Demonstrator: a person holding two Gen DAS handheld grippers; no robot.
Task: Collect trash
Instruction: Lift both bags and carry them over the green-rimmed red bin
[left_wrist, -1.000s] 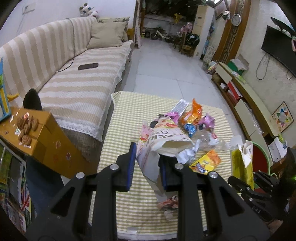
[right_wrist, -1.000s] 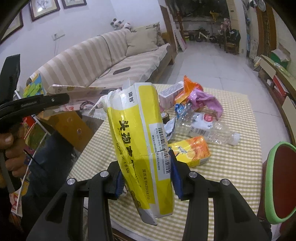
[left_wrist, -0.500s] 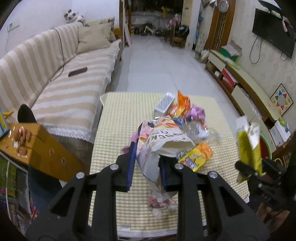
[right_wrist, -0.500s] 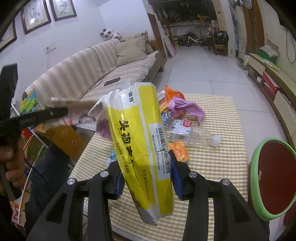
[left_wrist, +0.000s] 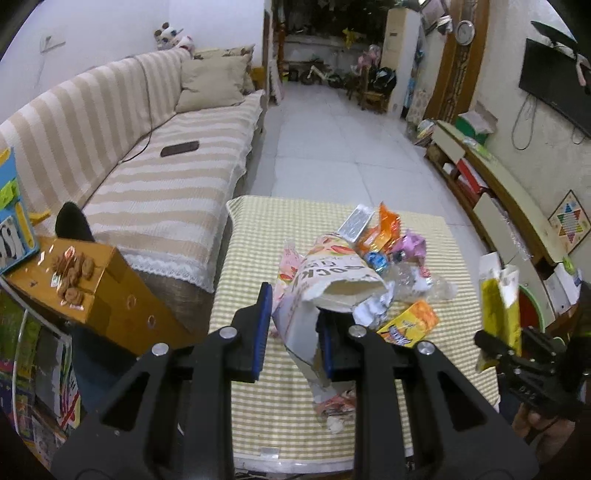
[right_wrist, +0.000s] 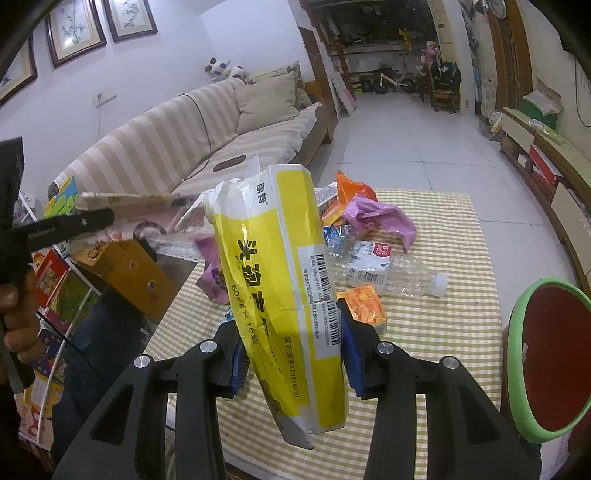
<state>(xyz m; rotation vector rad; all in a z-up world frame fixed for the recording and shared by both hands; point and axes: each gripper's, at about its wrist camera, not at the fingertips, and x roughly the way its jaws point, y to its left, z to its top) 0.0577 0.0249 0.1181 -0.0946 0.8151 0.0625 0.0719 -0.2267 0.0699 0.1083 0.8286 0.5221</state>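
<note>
**Two pieces of trash held, the rest waits on the table**

Above the near edge of the table I hold one piece of trash in each gripper. My left gripper is clamped on a torn paper bag, white with pink print, and its open mouth faces away from me. My right gripper is clamped on a yellow box, squeezed at its lower half, so the box stands tilted and a little crushed. Both things hang free of the cloth.

I think the step now is to carry these two to where trash goes, but no bin is clear to me in either view. To do it well I should keep both grips firm and steady, because the bag is thin and torn near the pad and could slip or rip. I should also keep the bag mouth up, in case something is inside.

On the checked yellow tablecloth, near the middle and toward the far edge, more trash lies in a heap: a clear plastic bottle, a small orange carton, a purple wrapper and an orange wrapper. Beside the left edge of the table stands a striped sofa. At the right side there is a red stool with green rim, and behind the table a tiled floor.
</note>
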